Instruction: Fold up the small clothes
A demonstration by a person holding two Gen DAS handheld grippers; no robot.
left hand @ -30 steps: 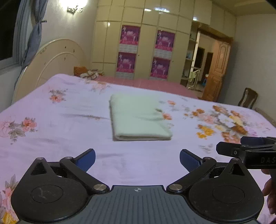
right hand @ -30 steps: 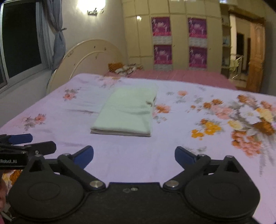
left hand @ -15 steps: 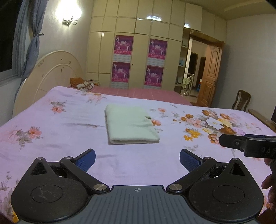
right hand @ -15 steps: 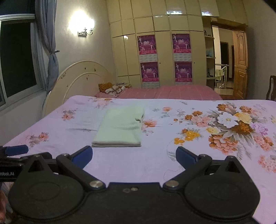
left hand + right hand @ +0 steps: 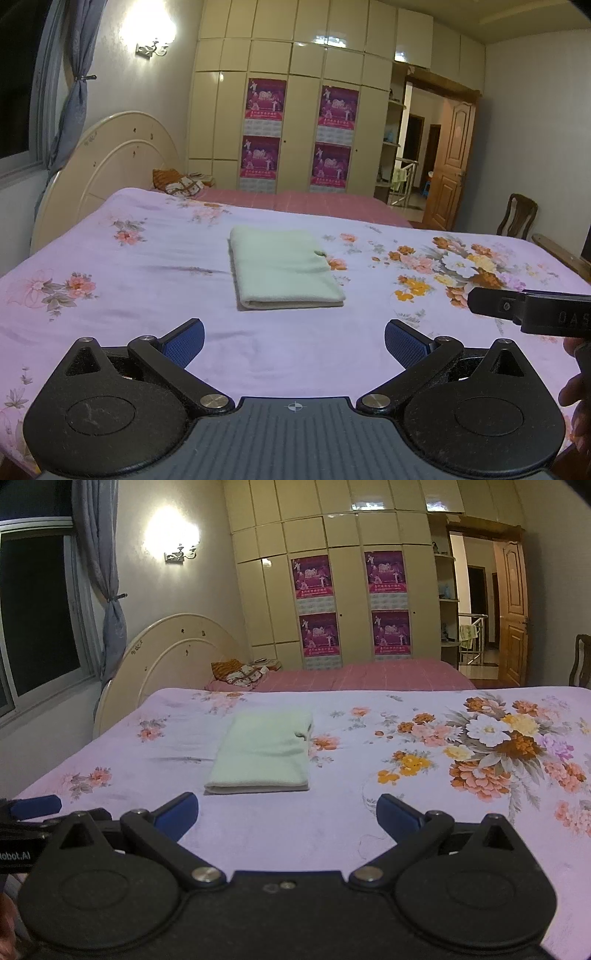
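A pale green garment (image 5: pixel 284 269) lies folded into a flat rectangle on the lilac floral bedsheet (image 5: pixel 110 295); it also shows in the right wrist view (image 5: pixel 264 755). My left gripper (image 5: pixel 294 341) is open and empty, held above the near part of the bed, short of the garment. My right gripper (image 5: pixel 287 814) is open and empty, beside it on the right. The right gripper's finger shows at the right edge of the left wrist view (image 5: pixel 517 306). The left gripper's blue pad shows at the left edge of the right wrist view (image 5: pixel 35 806).
A cream headboard (image 5: pixel 110 162) stands at the left of the bed. A second bed with a pink cover (image 5: pixel 314 203) lies behind, with a wardrobe wall (image 5: pixel 295 110) beyond. A wooden chair (image 5: pixel 517 216) and an open door (image 5: pixel 454 166) are at the right.
Both grippers have drawn back and lifted away from the folded garment, so it looks smaller and farther. The garment has not moved.
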